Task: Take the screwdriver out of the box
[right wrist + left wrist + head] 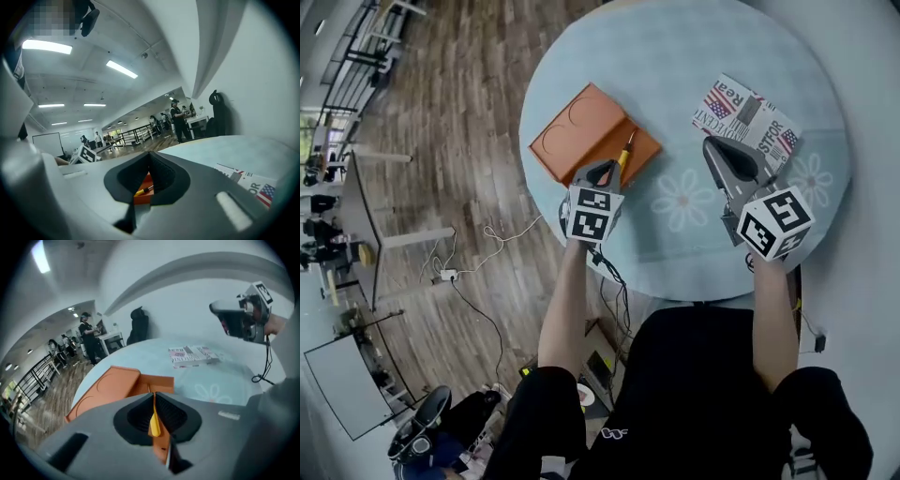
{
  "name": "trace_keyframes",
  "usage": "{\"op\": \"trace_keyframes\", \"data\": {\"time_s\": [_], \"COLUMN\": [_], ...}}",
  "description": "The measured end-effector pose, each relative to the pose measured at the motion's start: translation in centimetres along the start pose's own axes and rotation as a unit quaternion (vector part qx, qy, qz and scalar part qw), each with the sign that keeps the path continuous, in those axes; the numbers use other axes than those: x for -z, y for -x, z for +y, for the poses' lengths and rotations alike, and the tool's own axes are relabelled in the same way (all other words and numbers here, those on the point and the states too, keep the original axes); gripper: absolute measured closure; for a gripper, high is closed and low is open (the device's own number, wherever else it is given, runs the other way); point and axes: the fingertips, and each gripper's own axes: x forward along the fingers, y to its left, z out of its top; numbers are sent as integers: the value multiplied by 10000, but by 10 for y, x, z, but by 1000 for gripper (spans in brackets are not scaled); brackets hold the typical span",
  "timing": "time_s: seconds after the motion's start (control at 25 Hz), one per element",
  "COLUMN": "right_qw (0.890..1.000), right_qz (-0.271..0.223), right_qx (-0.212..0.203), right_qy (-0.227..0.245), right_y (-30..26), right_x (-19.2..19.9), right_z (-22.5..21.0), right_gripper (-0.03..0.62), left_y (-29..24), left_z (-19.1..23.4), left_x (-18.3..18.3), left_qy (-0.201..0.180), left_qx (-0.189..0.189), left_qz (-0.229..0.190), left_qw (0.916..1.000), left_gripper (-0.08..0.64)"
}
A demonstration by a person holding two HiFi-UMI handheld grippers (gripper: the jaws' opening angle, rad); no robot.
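Observation:
An orange box [581, 131] lies open on the round pale-blue table [675, 56], its lid folded out to the left. The screwdriver [626, 150], with a yellow handle, rests in the box's tray. My left gripper [606, 169] hovers at the tray's near edge, pointing steeply down at it, jaws shut with nothing held. In the left gripper view the screwdriver [154, 420] and box [112, 385] show through the slit behind the left gripper's [153, 394] tips. My right gripper [712, 143] is shut and empty, held nearly level beside a printed packet.
A flat packet with newspaper print [748, 117] lies at the table's right, under the right gripper's far end. The table's rim [581, 253] is close behind the left gripper. Cables [487, 244] trail on the wooden floor to the left. People and desks stand far off.

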Motion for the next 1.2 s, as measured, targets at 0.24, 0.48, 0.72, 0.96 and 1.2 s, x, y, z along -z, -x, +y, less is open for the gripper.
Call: {"op": "trace_keyframes", "data": {"time_s": [0.24, 0.48, 0.72, 0.96, 1.2], "right_qw": [9990, 9977, 9984, 9983, 9973], "right_qz": [135, 264, 369, 559, 605], "right_qx": [388, 568, 371, 20, -424], "right_qy": [-201, -258, -215, -161, -50], "right_y": [20, 26, 12, 0, 27], "right_x": [23, 34, 34, 43, 9], "right_z": [-31, -46, -36, -14, 0], "right_gripper": [583, 583, 583, 583, 583], "left_y": [-68, -101, -105, -98, -36], "left_z": [10, 12, 4, 6, -7], "left_x": [30, 53, 59, 56, -19], "left_qy": [-156, -103, 7, 364, 1049], "left_qx": [295, 472, 623, 517, 252], "left_qz": [909, 1735, 1904, 2011, 901], "left_qw": [9953, 9837, 9797, 9775, 9901], "left_gripper": [450, 420, 439, 480, 482]}}
